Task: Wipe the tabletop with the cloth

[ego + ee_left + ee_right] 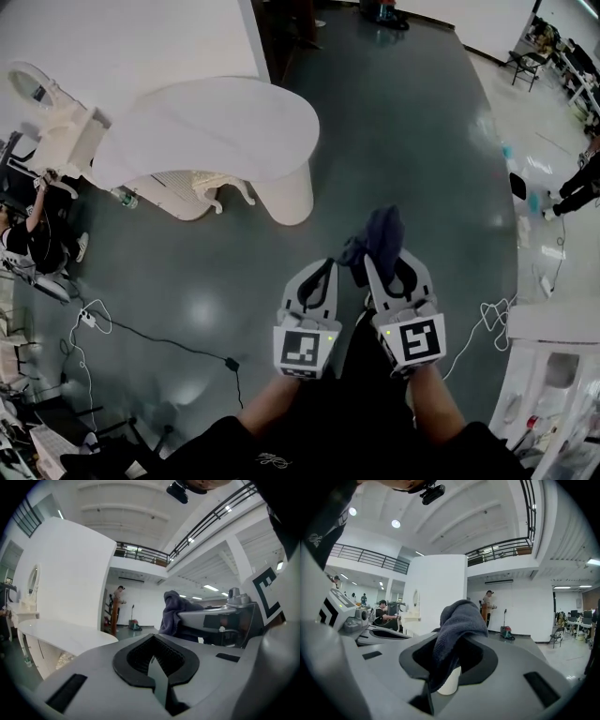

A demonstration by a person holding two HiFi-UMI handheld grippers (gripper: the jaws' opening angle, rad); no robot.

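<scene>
Two grippers were held side by side above a dark, glossy floor (412, 131). The right gripper (377, 262) pinched a dark blue cloth (381, 234), which bunched up beyond its tips. The left gripper (322, 268) carried nothing, and its jaws seemed to meet at the tip. A white table (216, 117) with a rounded top stood well apart from both, and a black cable (150, 336) trailed across the floor beside a seated person (33, 232).

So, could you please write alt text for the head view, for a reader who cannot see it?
From above, the right gripper is shut on a dark grey-blue cloth beside the shut, empty left gripper. Both hang over a grey floor, with a curved white tabletop ahead to the left.
</scene>
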